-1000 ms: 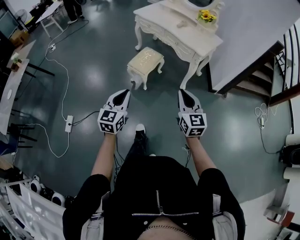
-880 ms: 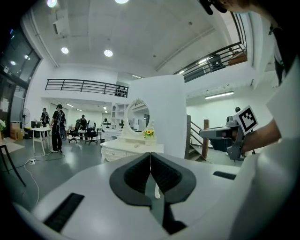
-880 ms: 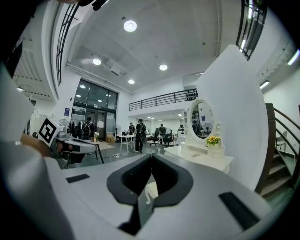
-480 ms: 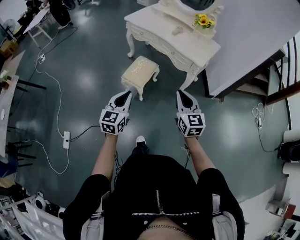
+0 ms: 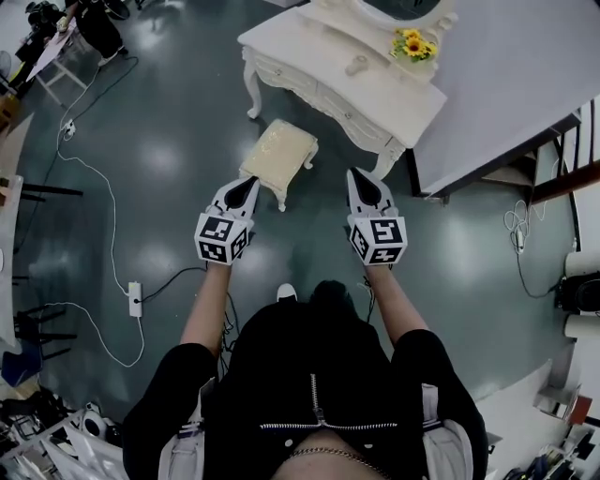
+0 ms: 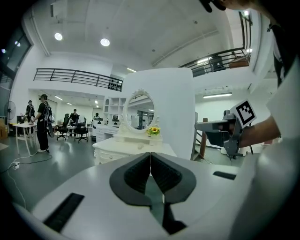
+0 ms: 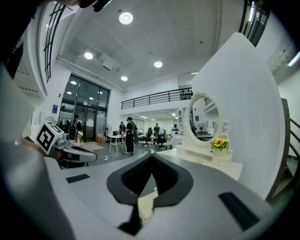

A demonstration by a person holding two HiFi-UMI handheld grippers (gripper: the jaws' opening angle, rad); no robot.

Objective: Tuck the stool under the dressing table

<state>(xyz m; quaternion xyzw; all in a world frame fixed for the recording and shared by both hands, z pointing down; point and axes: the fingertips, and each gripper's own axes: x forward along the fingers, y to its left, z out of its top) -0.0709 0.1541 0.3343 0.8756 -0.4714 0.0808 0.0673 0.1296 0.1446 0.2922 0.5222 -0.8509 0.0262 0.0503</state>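
Note:
A cream padded stool [image 5: 277,153] with curved legs stands on the dark floor, out in front of the white dressing table [image 5: 328,80], which carries an oval mirror and yellow flowers [image 5: 413,43]. My left gripper [image 5: 250,182] is shut and empty, its tips just short of the stool's near left corner. My right gripper [image 5: 354,174] is also shut and empty, off the stool's right side near a table leg. In the right gripper view the stool [image 7: 146,204] shows below the closed jaws. The left gripper view has the table [image 6: 123,148] ahead.
A power strip [image 5: 134,298] with a long white cable lies on the floor at the left. A white wall panel [image 5: 506,66] stands behind the table, with a staircase [image 5: 558,155] to its right. People stand at desks [image 5: 89,23] far off at the back left.
The person has stepped forward, so both shut grippers have come closer to the stool and table. The stool itself has not moved on the floor.

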